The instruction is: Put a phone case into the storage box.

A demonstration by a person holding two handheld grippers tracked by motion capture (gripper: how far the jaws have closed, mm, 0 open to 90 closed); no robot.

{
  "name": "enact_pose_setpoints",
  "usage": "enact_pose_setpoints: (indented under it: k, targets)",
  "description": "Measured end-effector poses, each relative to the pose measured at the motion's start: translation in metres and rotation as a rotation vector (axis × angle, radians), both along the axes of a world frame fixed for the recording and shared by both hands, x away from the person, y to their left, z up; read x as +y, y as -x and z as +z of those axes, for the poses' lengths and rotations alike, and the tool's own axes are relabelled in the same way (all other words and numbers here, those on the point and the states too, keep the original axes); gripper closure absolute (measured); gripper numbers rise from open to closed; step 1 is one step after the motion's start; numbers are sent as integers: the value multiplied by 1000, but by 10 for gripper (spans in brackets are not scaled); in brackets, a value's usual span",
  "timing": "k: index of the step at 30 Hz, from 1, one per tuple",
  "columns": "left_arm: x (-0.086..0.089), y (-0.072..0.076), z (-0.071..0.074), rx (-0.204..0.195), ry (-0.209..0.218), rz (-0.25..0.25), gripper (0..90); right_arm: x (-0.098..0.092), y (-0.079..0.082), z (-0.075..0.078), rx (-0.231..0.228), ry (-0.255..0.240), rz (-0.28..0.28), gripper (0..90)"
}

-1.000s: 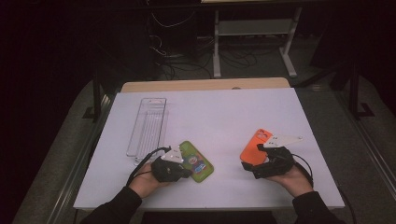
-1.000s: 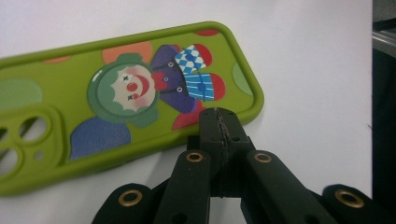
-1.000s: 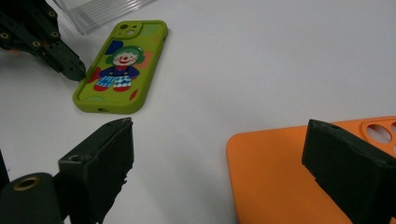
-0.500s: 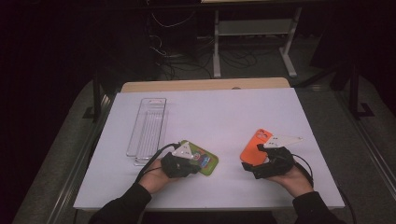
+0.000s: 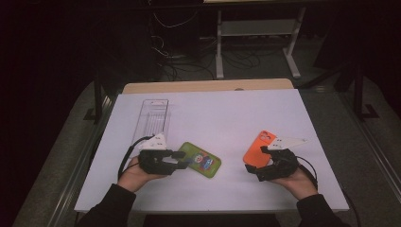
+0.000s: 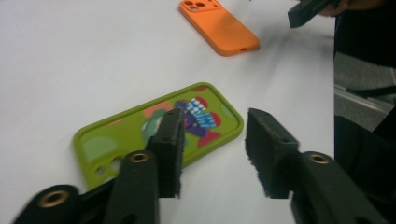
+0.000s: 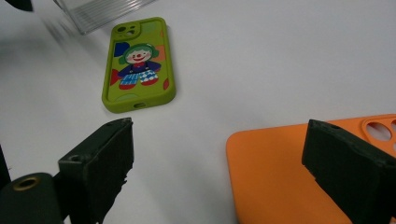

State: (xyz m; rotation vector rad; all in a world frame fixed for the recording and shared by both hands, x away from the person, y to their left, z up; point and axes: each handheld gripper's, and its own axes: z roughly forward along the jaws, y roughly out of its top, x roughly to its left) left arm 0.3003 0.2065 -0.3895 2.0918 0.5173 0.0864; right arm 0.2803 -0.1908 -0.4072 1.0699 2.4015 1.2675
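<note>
A green phone case (image 5: 202, 161) with a clown picture lies flat on the white table, left of centre. My left gripper (image 5: 179, 157) hovers just off its left end. In the left gripper view the jaws (image 6: 214, 121) have just been opening and stand open above the green case (image 6: 140, 133), pressing nothing. An orange phone case (image 5: 257, 145) lies to the right. My right gripper (image 5: 255, 160) sits at its near end, open wide. In the right gripper view (image 7: 219, 128) the orange case (image 7: 275, 177) lies under the right jaw, with nothing gripped.
A clear plastic tray (image 5: 153, 118) lies at the back left of the white table top (image 5: 227, 109), also at the top of the right gripper view (image 7: 102, 9). Dark floor, cables and a stand lie beyond the table. The right gripper's tip (image 6: 308, 9) shows far off.
My left gripper was down on the green case with its jaws together; it has drawn back to the left and up with the jaws apart. The case now lies a little more crosswise. The right gripper kept still.
</note>
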Motion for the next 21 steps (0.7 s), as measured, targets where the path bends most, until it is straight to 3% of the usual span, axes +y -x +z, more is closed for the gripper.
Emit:
enact_pose_setpoints:
  k: [3,10,14,16,21]
  targets:
    - [21,3,1,-15,18,58,465,0,0,0,-3,0,2,83]
    - [47,5,3,-47,39,124,298,-1,0,-1,-4,2,2,83]
    - [61,8,1,-69,37,157,145,-1,0,-2,-2,5,2,83]
    - [64,9,-1,-69,33,166,59,-1,0,-2,-2,4,2,83]
    - [61,9,-3,-72,19,174,0,0,0,-3,4,17,18,87]
